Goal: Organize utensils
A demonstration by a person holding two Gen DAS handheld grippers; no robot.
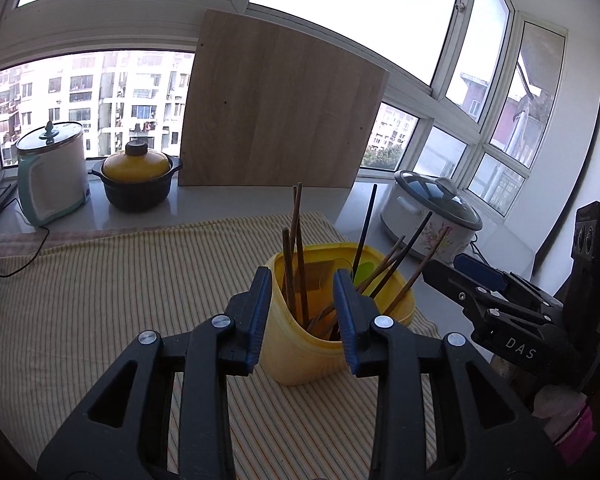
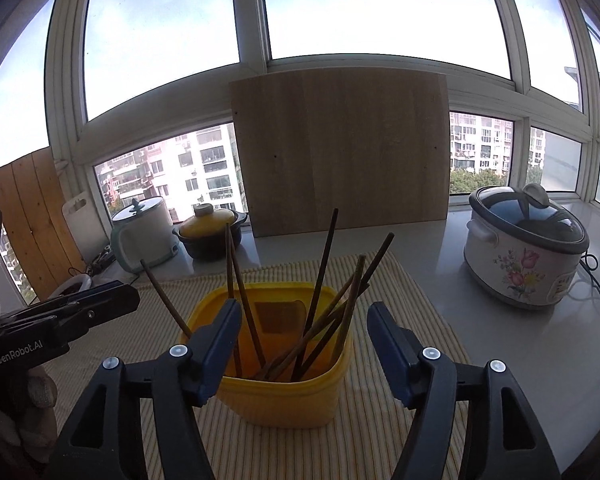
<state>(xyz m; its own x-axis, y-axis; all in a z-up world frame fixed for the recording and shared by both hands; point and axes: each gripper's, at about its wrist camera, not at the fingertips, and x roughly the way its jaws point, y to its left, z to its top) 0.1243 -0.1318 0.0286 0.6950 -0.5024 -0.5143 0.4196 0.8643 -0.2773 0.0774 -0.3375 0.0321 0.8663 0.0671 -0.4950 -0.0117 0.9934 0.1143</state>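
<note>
Centrally, the yellow holder [image 2: 284, 364] stood on the striped cloth [image 2: 404, 280], in front of the wooden board [image 2: 340, 152] that leaned against the window. We counted a loose bundle of chopsticks [image 2: 324, 320] inside the holder, leaning at scattered angles against its rim. Our left gripper [image 1: 302, 320] hovered just before the holder with its fingers parted and nothing between them; our right gripper [image 2: 304, 344] hung likewise, jaws spread wide to either side of the holder and empty. No utensil lay on the cloth beside the holder, so we judged the collecting step largely done and the step in hand to be tidying or steadying the holder. The next move, in our judgement, called for closing on the holder's wall without tipping the chopsticks out.
</note>
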